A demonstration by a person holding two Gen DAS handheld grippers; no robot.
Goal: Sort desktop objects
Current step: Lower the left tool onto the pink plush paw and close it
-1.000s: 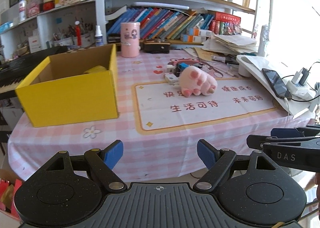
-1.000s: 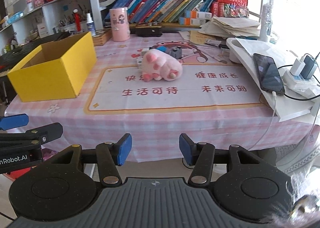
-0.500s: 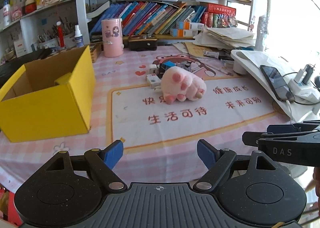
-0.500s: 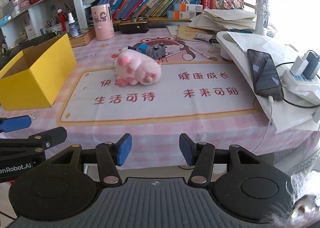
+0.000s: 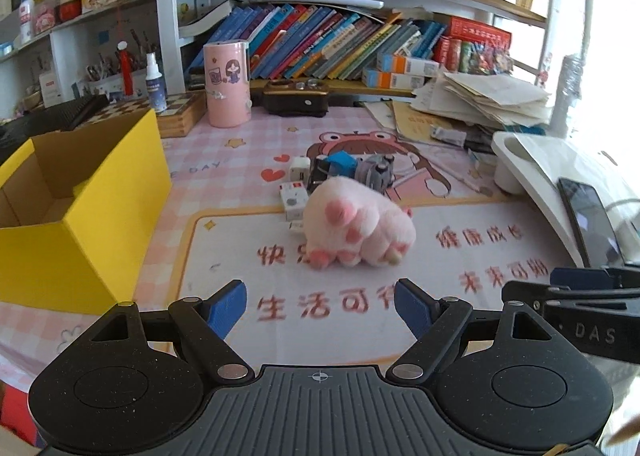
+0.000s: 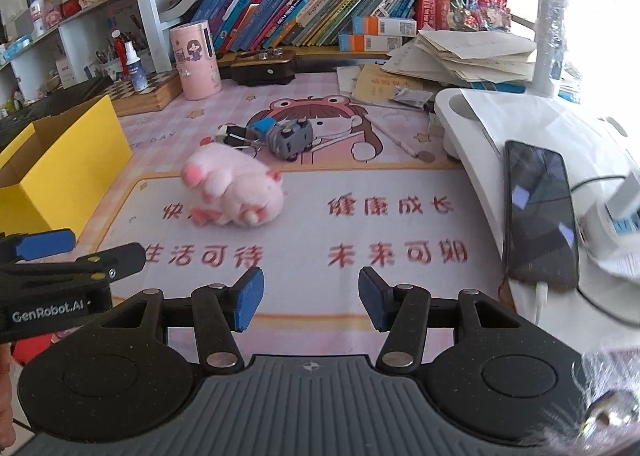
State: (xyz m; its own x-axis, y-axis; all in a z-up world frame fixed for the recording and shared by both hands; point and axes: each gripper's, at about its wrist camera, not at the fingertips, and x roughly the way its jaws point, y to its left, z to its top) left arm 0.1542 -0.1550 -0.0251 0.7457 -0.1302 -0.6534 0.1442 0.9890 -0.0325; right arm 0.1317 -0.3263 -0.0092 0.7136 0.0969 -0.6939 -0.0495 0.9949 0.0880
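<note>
A pink plush paw [image 5: 358, 230] lies on the printed desk mat [image 5: 440, 296]; it also shows in the right wrist view [image 6: 234, 192]. Behind it sit small white boxes [image 5: 294, 200], a blue-and-black item [image 5: 334, 168] and a grey toy car [image 6: 290, 138]. An open yellow cardboard box [image 5: 76, 216] stands at the left. My left gripper [image 5: 320, 306] is open and empty, just short of the paw. My right gripper [image 6: 310, 298] is open and empty, above the mat's front part, to the right of the paw.
A pink cylinder [image 5: 226, 84] and a dark case [image 5: 296, 98] stand at the back below shelves of books [image 5: 320, 44]. A paper stack [image 5: 480, 96], a white stand [image 6: 500, 136] and a phone [image 6: 540, 212] with cables lie at the right.
Both grippers have moved forward over the desk toward the plush paw, which now looks larger and nearer. Both stay open.
</note>
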